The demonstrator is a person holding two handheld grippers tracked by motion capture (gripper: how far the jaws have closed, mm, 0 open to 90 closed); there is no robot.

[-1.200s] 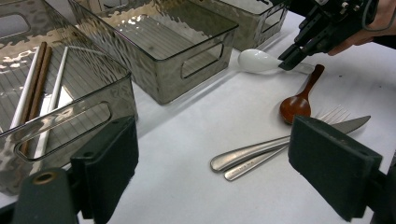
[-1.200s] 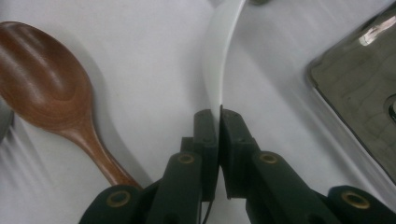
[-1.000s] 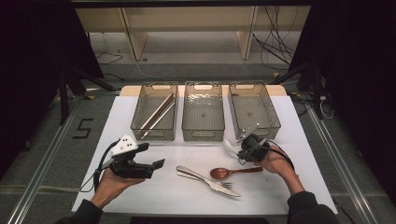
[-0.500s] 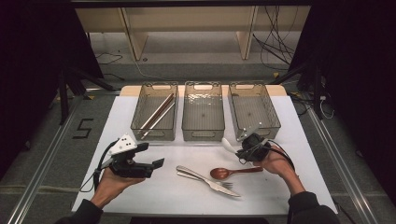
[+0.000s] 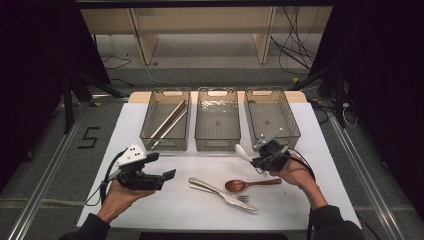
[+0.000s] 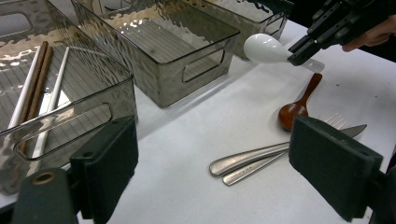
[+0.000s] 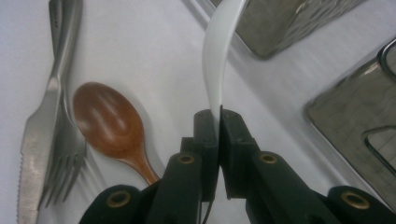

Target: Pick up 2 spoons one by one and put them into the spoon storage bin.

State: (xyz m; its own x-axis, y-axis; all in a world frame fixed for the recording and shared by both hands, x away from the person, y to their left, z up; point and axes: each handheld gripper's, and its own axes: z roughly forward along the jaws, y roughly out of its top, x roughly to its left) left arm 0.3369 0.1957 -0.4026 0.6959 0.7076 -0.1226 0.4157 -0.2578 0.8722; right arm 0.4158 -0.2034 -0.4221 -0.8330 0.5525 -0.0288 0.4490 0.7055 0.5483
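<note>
Glossy white spoon [image 7: 215,56] pinched by right tool [image 7: 218,122]; curved handle.

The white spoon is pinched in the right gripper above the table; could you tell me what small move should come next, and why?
Probably carry the white spoon over an empty bin. The right gripper already clamps its handle, and chopsticks fill the left bin.

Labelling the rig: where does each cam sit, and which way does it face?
High view: above the person's side, looking forward and down at three bins; both forearms, left gripper, right gripper.
Left gripper view: along its open jaws toward the cutlery.
Right gripper view: along jaws shut on the white spoon.
Shared: wooden spoon, fork, knife.
</note>
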